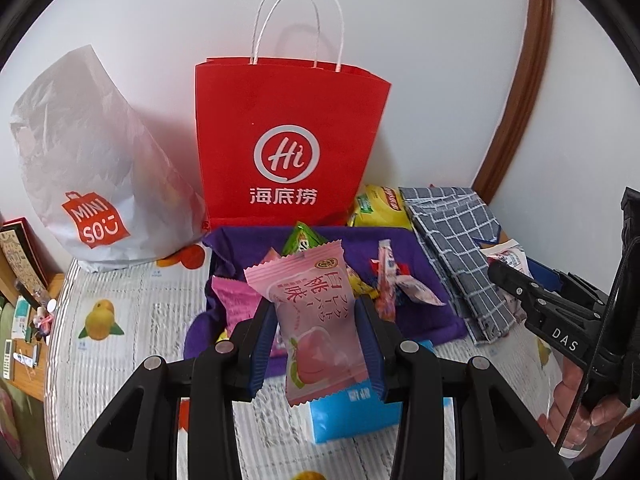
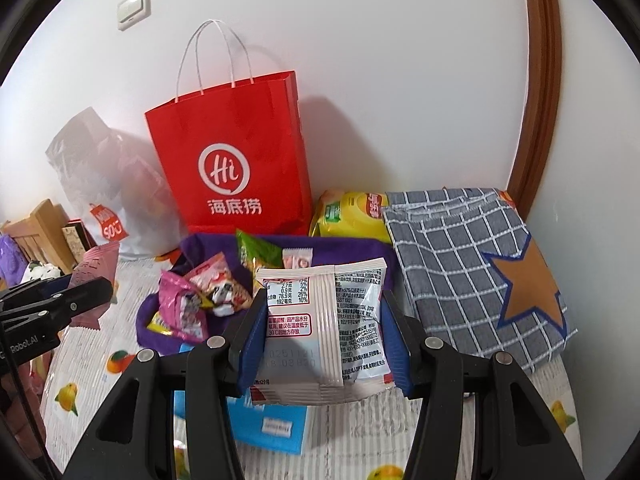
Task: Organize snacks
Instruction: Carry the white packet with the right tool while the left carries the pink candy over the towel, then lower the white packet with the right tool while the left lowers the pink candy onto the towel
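Observation:
My left gripper (image 1: 318, 340) is shut on a pink peach-flavour snack packet (image 1: 312, 320), held upright above the table. My right gripper (image 2: 320, 332) is shut on a white snack packet (image 2: 324, 328) with its printed back toward the camera. Behind both lies a purple cloth basket (image 1: 424, 304) (image 2: 360, 252) holding several small snack packets, pink, green and yellow. A red paper bag (image 1: 288, 144) (image 2: 236, 160) with white handles stands against the wall behind the basket. The right gripper (image 1: 520, 284) shows at the right of the left wrist view; the left gripper (image 2: 86, 294) shows at the left of the right wrist view.
A white plastic shopping bag (image 1: 92, 176) (image 2: 100, 172) slumps left of the red bag. A yellow chip bag (image 1: 380, 208) (image 2: 352, 216) and a grey checked cloth bag (image 1: 460, 256) (image 2: 472, 264) lie to the right. A blue box (image 1: 352, 412) (image 2: 272, 424) rests below the grippers on the fruit-print tablecloth (image 1: 120, 320).

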Available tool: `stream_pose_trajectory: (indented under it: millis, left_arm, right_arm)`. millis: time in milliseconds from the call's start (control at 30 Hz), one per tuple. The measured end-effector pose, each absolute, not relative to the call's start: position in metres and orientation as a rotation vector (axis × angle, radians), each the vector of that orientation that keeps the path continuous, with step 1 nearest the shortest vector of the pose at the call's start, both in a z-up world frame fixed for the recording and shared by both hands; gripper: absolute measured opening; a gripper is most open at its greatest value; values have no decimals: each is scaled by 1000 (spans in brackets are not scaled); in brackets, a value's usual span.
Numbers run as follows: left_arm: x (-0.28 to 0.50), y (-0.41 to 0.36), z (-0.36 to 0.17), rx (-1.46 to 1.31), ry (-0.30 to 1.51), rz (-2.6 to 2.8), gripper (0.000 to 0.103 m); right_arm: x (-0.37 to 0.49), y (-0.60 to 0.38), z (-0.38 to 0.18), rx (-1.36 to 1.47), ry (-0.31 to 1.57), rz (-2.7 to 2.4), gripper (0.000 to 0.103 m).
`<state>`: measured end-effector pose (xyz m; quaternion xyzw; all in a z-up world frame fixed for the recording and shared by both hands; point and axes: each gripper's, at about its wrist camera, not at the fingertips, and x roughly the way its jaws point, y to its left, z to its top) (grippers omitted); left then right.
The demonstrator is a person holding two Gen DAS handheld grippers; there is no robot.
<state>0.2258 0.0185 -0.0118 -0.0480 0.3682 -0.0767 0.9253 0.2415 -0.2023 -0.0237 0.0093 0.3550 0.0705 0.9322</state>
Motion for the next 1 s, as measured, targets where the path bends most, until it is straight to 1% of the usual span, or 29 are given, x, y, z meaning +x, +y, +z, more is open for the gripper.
stream_pose_trajectory:
  millis: [733, 900, 1000]
  left_arm:
    - [326, 13, -43, -126, 805, -167, 38]
    - [349, 10, -64, -145, 842, -177, 38]
    - [358, 11, -76, -157, 871, -182, 34]
  right_arm:
    - [350, -199, -51, 35, 784, 111, 53]
    - [369, -204, -84, 39, 855, 104, 53]
    - [381, -205, -102, 24, 897, 78, 53]
